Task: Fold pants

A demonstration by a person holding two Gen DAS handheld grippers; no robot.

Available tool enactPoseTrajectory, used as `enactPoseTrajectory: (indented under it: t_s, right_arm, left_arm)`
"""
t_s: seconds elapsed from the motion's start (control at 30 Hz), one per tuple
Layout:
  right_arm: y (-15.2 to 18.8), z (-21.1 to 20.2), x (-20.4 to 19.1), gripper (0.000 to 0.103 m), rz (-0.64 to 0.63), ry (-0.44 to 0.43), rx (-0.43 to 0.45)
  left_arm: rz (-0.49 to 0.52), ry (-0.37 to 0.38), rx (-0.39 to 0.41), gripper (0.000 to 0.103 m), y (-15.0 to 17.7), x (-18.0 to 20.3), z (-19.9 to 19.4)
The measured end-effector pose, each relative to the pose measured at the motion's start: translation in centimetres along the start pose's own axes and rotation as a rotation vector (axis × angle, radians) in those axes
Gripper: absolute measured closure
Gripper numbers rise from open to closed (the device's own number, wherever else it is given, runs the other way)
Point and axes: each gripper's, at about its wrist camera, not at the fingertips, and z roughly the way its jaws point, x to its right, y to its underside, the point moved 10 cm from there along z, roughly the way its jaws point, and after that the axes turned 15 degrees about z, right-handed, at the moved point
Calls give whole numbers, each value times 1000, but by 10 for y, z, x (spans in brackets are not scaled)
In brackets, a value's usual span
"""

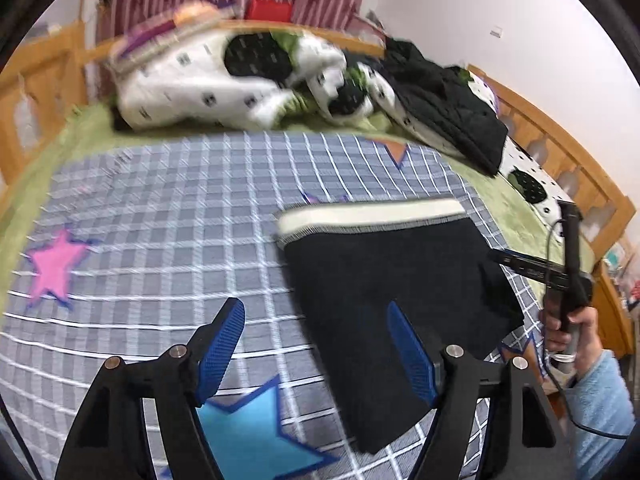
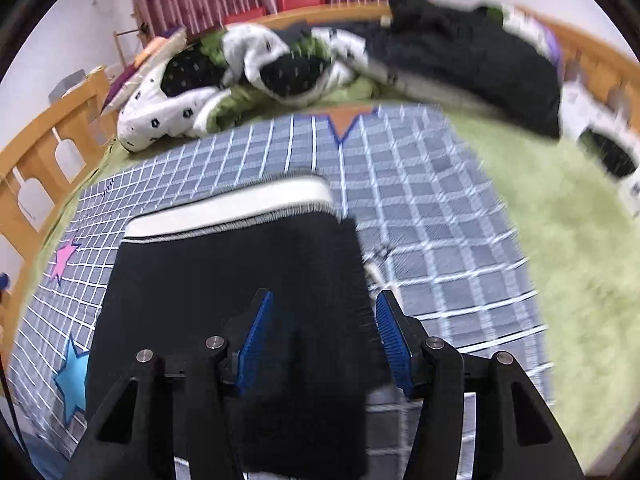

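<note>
The black pants [image 1: 384, 280] lie folded into a compact rectangle on the checked sheet, with the white waistband [image 1: 372, 216] on the far side. My left gripper [image 1: 315, 306] hangs open above the pants' left edge, and nothing sits between its blue pads. In the right wrist view the pants [image 2: 224, 280] fill the middle, waistband [image 2: 228, 208] away from me. My right gripper [image 2: 324, 297] stands open over their right edge. The cloth lies below the gap, and the pads do not press on it.
The blue-grey checked sheet [image 1: 168, 240] with coloured stars covers a green blanket [image 2: 560, 260]. A white-and-black quilt [image 1: 208, 80] and dark clothes [image 1: 448, 108] are heaped at the far end. Wooden bed rails [image 1: 568, 168] run along both sides. A hand [image 1: 560, 328] in a light blue sleeve is at right.
</note>
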Motion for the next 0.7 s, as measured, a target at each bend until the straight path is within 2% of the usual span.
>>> enactPoseTrajectory:
  t_s: [0.13,0.2,0.3,0.37,0.5,0.6,0.67,0.7]
  right_arm:
    - [9,45,10,49,-26,33,-53]
    - [5,55,13,41,-35,21,-29]
    - [1,64,17,41,-31,-8,-45]
    - [0,74,18,42,-30,-20,-58]
    - [0,91,16,42,9,-73,-104]
    - [4,102,15,42,79,-162,-198]
    - [8,104,16,42,138,-200,-258]
    - [9,101,15,48,145,-196,-261]
  left_arm:
    - [-39,110,-58,31,15,3,66]
    - [-50,144,-93,31,24,3,95]
    - [-83,204,-149,32,40,2,136]
    - [-147,270,-132,31,42,3,154]
    - [-164,324,-93,34,30,10,171]
    - [-203,307,-96,57,24,15,175]
    - [-176,287,-83,75,19,16,167]
    - [-167,287,-74,77,16,15,160]
